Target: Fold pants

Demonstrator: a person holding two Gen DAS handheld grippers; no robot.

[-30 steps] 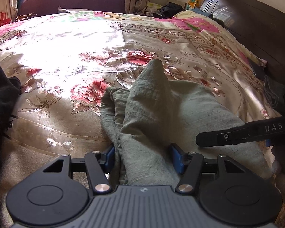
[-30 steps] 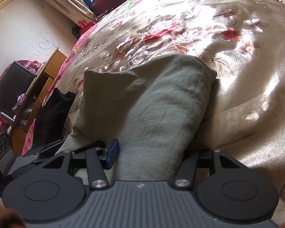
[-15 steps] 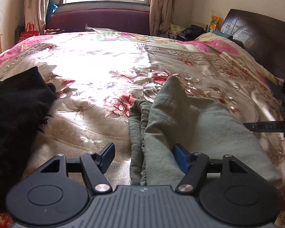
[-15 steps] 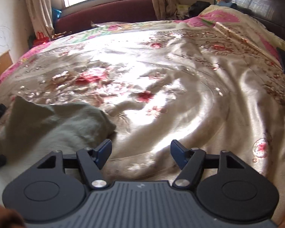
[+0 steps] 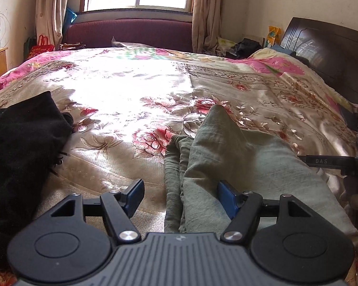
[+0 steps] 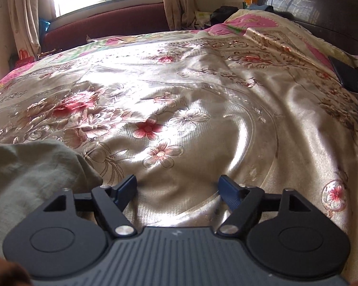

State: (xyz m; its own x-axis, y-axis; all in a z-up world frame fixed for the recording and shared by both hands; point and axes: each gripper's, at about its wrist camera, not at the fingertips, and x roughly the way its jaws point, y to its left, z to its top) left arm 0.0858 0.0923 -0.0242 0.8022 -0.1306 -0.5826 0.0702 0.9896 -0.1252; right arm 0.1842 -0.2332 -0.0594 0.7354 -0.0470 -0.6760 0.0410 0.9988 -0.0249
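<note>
Green-grey pants [image 5: 238,166] are seen lying folded into a thick, layered bundle on the floral bedspread [image 5: 131,95], near its front edge. Most of the folding is judged done; perhaps a last fold or smoothing is left, since one corner still peaks upward. Both grippers are spread and grasp nothing: the left gripper [image 5: 180,194] over the bundle's edge, the right gripper [image 6: 177,189] beside it over bare cover. Counted: one pair of pants, one black garment [image 5: 19,147], two grippers.

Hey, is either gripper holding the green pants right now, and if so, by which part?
Nothing is held. The left gripper is open over the green pants, which lie on the bedspread. The right gripper is open over bare bedspread.
</note>
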